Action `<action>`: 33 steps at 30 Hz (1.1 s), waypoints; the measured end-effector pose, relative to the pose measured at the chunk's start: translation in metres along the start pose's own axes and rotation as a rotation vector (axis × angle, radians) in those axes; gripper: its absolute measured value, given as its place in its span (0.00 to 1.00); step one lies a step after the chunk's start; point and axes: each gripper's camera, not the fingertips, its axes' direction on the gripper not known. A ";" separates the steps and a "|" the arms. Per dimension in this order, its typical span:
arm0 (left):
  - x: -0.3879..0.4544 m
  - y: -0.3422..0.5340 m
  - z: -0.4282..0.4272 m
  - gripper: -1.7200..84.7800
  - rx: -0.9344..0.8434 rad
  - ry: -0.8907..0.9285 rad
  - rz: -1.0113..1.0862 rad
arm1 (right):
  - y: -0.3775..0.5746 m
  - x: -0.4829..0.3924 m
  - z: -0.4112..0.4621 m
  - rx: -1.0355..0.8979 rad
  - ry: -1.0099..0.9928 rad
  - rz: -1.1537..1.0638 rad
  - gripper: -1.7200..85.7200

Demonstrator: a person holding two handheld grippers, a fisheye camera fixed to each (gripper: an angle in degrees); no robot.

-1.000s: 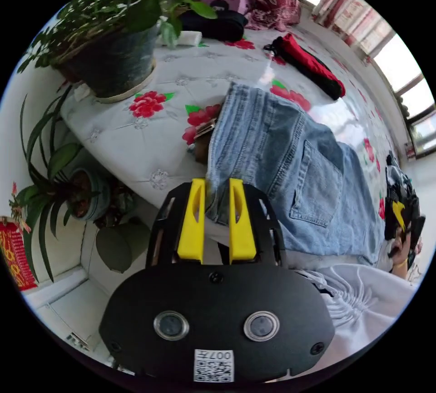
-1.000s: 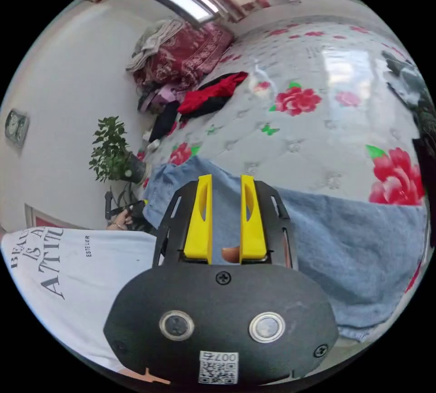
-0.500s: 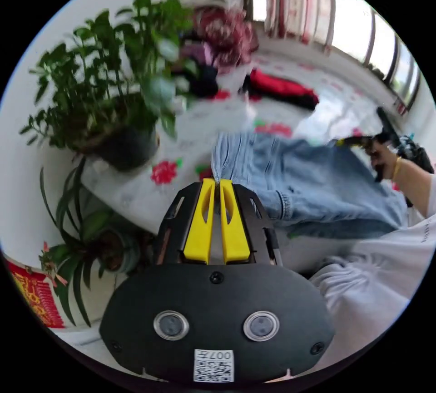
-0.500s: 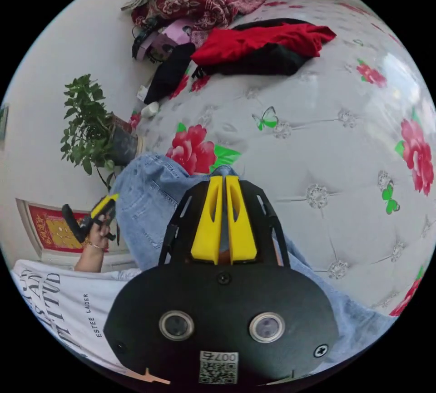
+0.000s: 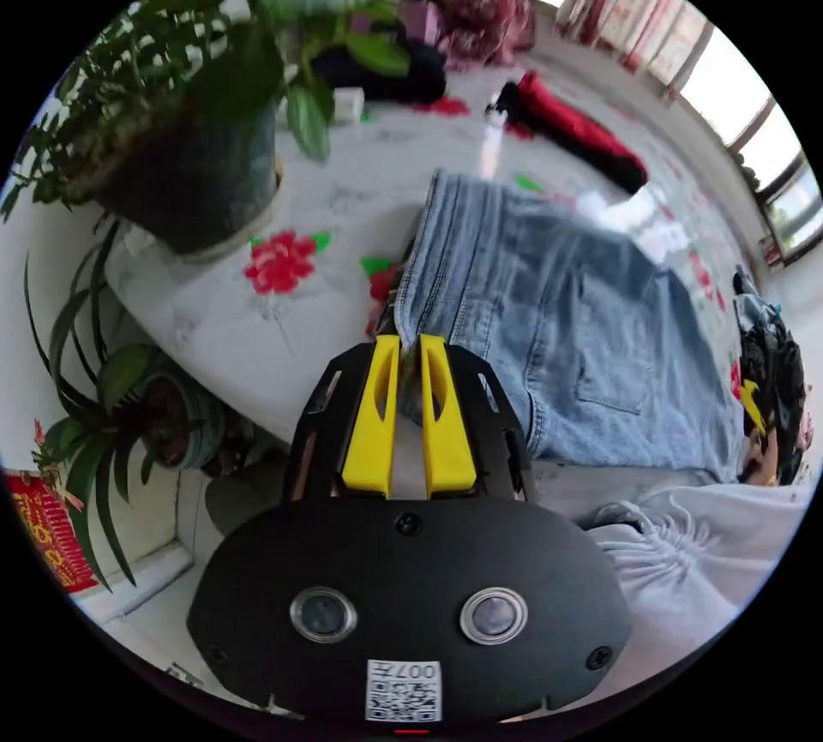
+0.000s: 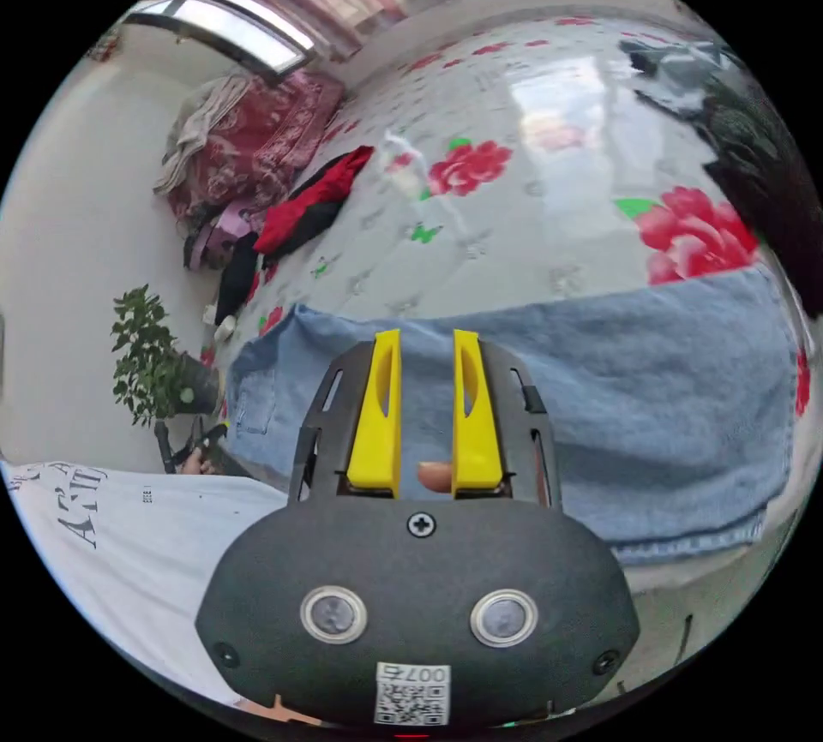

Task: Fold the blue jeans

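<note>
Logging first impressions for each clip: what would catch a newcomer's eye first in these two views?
The blue jeans, spread flat across a white quilted bed cover printed with red flowers. In the left gripper view, the left gripper has its yellow jaws close together at the denim's near edge, beside a big potted plant. In the right gripper view, the right gripper hangs open over the jeans.

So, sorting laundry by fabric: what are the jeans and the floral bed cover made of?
The jeans look like light-washed cotton denim: visible twill ribs, stitched seams, a patch pocket. The floral bed cover looks like glossy tufted synthetic or satin, since it reflects window light; the fibre is uncertain.
</note>
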 end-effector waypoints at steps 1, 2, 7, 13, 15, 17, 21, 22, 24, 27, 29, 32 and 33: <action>-0.002 0.001 -0.003 0.06 0.052 0.024 -0.021 | 0.020 0.033 -0.028 0.069 0.055 0.118 0.08; -0.002 -0.003 -0.002 0.07 0.025 0.024 -0.041 | 0.042 0.063 -0.057 0.159 0.109 0.239 0.09; 0.000 -0.009 -0.006 0.07 0.010 0.008 -0.104 | 0.108 0.151 -0.126 0.396 0.212 0.575 0.09; -0.009 -0.013 -0.026 0.08 0.011 0.022 -0.174 | 0.111 0.188 -0.111 0.342 0.249 0.651 0.07; -0.009 -0.013 -0.031 0.08 0.008 0.003 -0.165 | 0.110 0.189 -0.107 0.319 0.307 0.656 0.06; -0.011 -0.012 -0.037 0.08 0.008 -0.010 -0.164 | 0.109 0.189 -0.110 0.274 0.267 0.578 0.03; -0.018 -0.004 -0.044 0.07 0.015 0.001 -0.184 | 0.129 0.179 -0.144 0.380 0.206 0.509 0.02; -0.021 0.000 -0.046 0.07 0.013 0.014 -0.197 | 0.140 0.173 -0.156 0.444 0.170 0.502 0.02; -0.027 0.007 -0.048 0.08 0.013 0.044 -0.215 | 0.154 0.166 -0.167 0.490 0.172 0.506 0.02; -0.036 0.015 -0.045 0.08 0.012 0.079 -0.229 | 0.175 0.178 -0.155 0.453 0.167 0.594 0.03; -0.048 0.018 -0.040 0.08 -0.007 0.107 -0.265 | 0.196 0.191 -0.149 0.442 0.153 0.709 0.05; -0.064 0.024 -0.036 0.09 0.007 0.187 -0.316 | 0.220 0.199 -0.149 0.506 0.061 0.790 0.09; -0.067 0.025 -0.035 0.09 0.008 0.204 -0.327 | 0.221 0.200 -0.147 0.507 0.036 0.787 0.09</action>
